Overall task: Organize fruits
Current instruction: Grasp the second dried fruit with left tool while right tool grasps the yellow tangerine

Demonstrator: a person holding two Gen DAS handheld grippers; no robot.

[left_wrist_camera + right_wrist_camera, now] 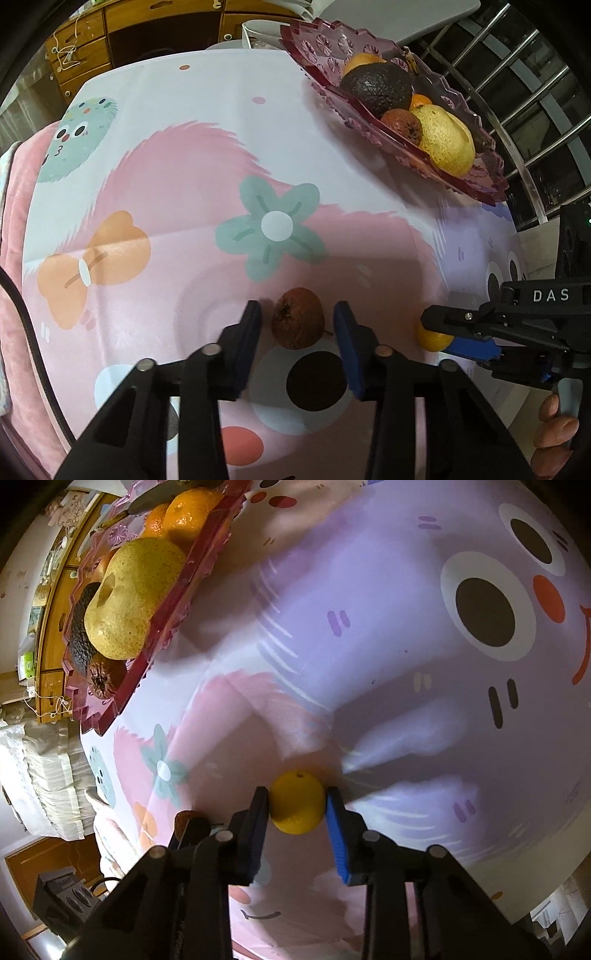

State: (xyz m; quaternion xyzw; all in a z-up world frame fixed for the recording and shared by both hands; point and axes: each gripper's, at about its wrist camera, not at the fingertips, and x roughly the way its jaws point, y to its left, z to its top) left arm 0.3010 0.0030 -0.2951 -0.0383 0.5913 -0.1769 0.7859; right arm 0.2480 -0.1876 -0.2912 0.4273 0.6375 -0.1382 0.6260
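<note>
A wrinkled brown fruit [298, 318] lies on the patterned tablecloth between the open fingers of my left gripper [297, 314], with gaps on both sides. A small yellow-orange citrus [297, 802] sits between the pads of my right gripper [297, 801], which touch both its sides. The citrus also shows in the left wrist view [434, 338], partly hidden by the right gripper. A purple glass fruit plate [476, 177] at the far right holds an avocado [376, 86], a yellow pear [447, 140], another brown fruit [402, 123] and oranges [192, 511].
The plate [122, 698] sits near the table's corner, by a metal railing [524, 110]. A wooden cabinet [92, 40] stands behind the table. A pink cloth [14, 258] hangs at the left edge.
</note>
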